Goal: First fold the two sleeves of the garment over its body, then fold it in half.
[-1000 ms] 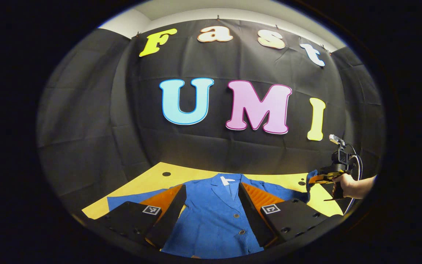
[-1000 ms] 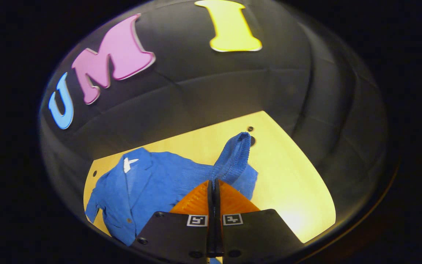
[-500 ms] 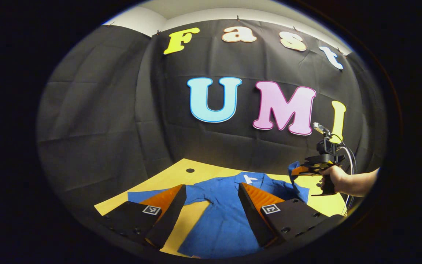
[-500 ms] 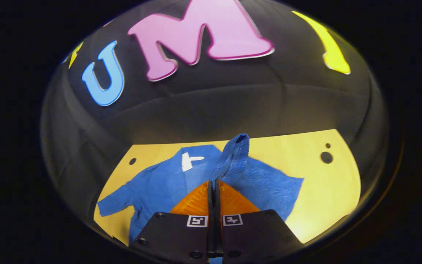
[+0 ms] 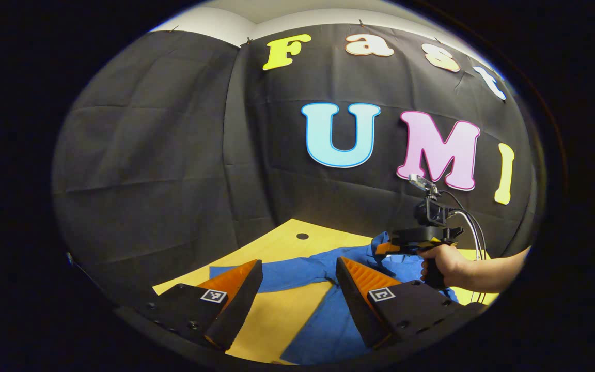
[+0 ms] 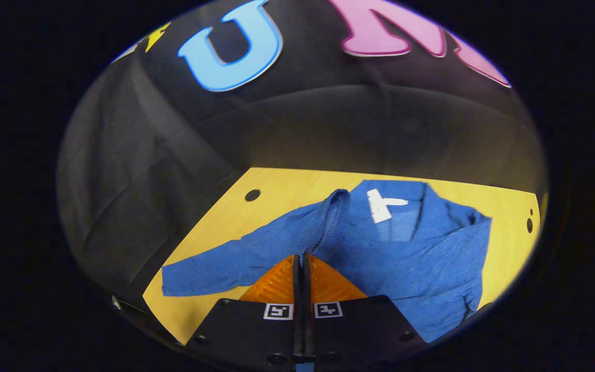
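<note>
A blue jacket point(image 6: 426, 268) lies front up on the yellow table point(image 6: 225, 222), with a white label point(image 6: 382, 202) at its collar. My right gripper point(image 6: 301, 257) is shut on the cuff of one sleeve point(image 6: 332, 214), which it holds raised over the jacket's chest. The other sleeve point(image 6: 220, 268) lies stretched out flat to the left. In the left gripper view my left gripper point(image 5: 298, 262) hangs open above the table and the jacket's point(image 5: 323, 320) edge, holding nothing. Farther off, a hand point(image 5: 444, 263) holds the right gripper point(image 5: 386, 249) with the blue cuff in it.
Black cloth walls close in the table at the back and on the left. The tabletop point(image 5: 271, 315) has small round holes point(image 6: 252, 195) point(image 6: 529, 225) near its far corners. Bare yellow surface lies to the left of the flat sleeve.
The right gripper has carried the held sleeve leftward from the table's right side to above the jacket's chest. The left gripper has shifted left, toward the jacket's edge and the flat sleeve.
</note>
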Available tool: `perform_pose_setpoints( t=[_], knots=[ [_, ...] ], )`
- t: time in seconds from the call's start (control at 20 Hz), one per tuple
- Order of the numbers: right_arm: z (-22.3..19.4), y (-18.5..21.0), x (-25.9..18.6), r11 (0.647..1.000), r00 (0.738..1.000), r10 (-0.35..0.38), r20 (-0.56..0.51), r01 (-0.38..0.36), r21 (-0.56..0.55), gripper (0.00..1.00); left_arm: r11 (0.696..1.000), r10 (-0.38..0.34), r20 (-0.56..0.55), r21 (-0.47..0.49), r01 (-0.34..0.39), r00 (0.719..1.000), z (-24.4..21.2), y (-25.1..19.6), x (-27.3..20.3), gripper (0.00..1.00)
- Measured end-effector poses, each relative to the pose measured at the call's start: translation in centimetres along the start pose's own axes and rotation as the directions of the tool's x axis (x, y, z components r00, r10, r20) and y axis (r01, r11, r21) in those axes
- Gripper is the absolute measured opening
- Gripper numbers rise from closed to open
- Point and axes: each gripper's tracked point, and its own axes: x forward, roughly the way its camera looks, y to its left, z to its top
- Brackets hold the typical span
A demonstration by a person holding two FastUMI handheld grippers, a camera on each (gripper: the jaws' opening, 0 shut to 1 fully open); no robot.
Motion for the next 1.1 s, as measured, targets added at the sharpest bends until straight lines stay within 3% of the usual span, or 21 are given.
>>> perform_pose_setpoints(
  t=[0.15,0.2,0.35,0.5,0.7,0.75,1.1],
  knots=[
    [-2.2,1.0,2.5,0.999,0.999,-0.025,-0.038,0.023,-0.036,0.0,0.999,0.032,-0.013,-0.035,-0.032,0.999,-0.5,2.2,1.3,0.82],
    [-2.8,1.7,3.2,1.0,0.999,-0.006,-0.052,0.005,-0.029,0.08,0.998,0.043,-0.021,-0.049,-0.044,0.999,-1.0,2.9,1.6,0.82],
    [-2.8,1.4,3.2,1.0,0.999,-0.026,-0.045,0.025,-0.018,1.0,0.994,0.072,-0.061,-0.073,-0.077,0.995,-2.6,4.4,2.5,0.82],
    [-1.7,1.2,1.4,1.0,1.0,-0.014,0.01,0.014,-0.016,0.92,0.992,0.092,-0.066,-0.076,-0.097,0.994,-3.6,5.9,3.7,0.82],
    [-0.9,0.6,-3.6,0.997,0.996,0.021,0.088,-0.015,-0.07,0.92,0.969,0.199,-0.129,-0.124,-0.215,0.971,-4.5,9.4,6.4,0.82],
    [-1.0,0.1,-5.1,0.995,0.994,0.025,0.106,-0.014,-0.1,0.99,0.961,0.228,-0.139,-0.127,-0.246,0.964,-4.5,10.4,7.2,0.82],
    [-5.1,0.0,-15.1,0.989,0.986,0.08,0.144,-0.06,-0.134,0.98,0.908,0.357,-0.349,-0.09,-0.41,0.867,-11.1,16.3,13.1,0.84]
  ],
)
